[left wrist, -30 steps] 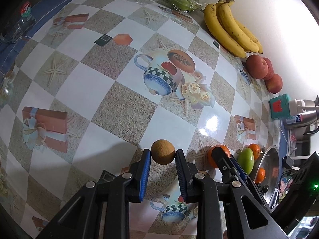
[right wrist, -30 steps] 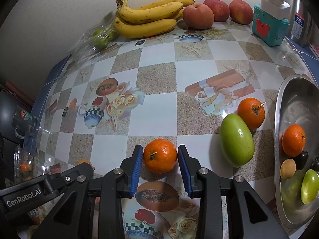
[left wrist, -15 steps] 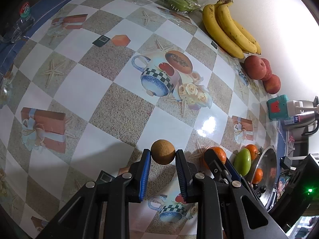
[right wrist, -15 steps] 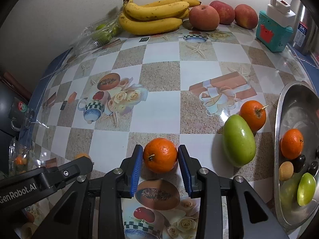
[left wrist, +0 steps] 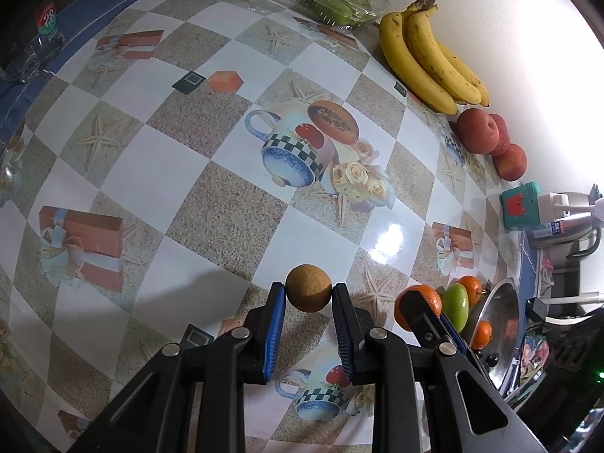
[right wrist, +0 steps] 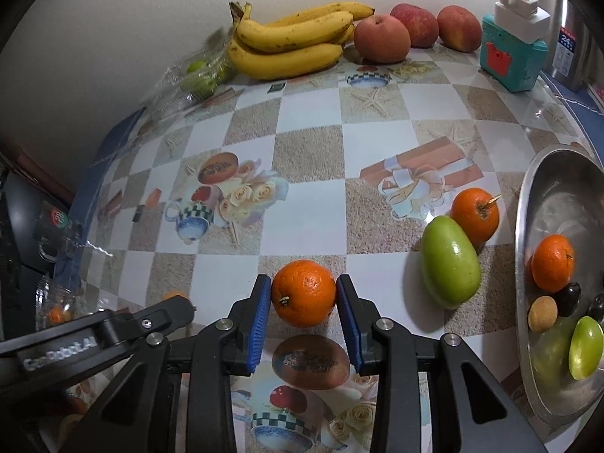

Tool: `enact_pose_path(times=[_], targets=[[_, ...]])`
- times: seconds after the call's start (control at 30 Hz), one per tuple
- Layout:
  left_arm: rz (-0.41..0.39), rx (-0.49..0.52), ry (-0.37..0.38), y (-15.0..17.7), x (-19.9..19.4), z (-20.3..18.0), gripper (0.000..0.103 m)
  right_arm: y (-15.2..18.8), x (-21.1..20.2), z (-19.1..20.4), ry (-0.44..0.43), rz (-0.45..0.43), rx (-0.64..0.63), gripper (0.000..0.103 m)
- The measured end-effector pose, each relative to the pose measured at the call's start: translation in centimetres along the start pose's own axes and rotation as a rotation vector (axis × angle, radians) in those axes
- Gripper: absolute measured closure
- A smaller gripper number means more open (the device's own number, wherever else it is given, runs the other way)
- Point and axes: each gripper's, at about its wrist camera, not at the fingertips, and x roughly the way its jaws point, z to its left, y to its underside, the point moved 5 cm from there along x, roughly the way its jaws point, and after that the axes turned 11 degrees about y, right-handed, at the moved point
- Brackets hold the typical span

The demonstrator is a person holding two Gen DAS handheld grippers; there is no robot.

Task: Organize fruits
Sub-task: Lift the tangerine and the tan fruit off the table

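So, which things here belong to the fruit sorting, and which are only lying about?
Belong to the job:
- small brown fruit, in left gripper
- orange, in right gripper
- metal bowl
- green mango
- bananas

Lying about:
- teal box
- steel kettle

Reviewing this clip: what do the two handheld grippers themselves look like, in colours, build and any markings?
Both look alike. The left gripper and the right gripper each have matte black angular linkage arms with triangular cut-outs, joined by round silver pins, ending in jaws lined with ribbed blue pads. In the right wrist view, the left gripper's side carries white "GenRobot.AI" lettering. No cables, sleeves or hands show.
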Motion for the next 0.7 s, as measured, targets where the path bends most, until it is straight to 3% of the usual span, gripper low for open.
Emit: enact_pose_path(times=[0.3, 0.7], targets=[[-0.002, 0.006, 0.009, 0.0, -0.1, -0.4, 0.076, -0.1, -2.1, -1.7, -0.015, -0.001, 0.075, 0.066], [0.004, 0.054, 0.012, 0.6, 0.4, -1.7, 0.076, -0.2, -4.9, -6.8, 0.010, -0.011, 0.222, 0.066]])
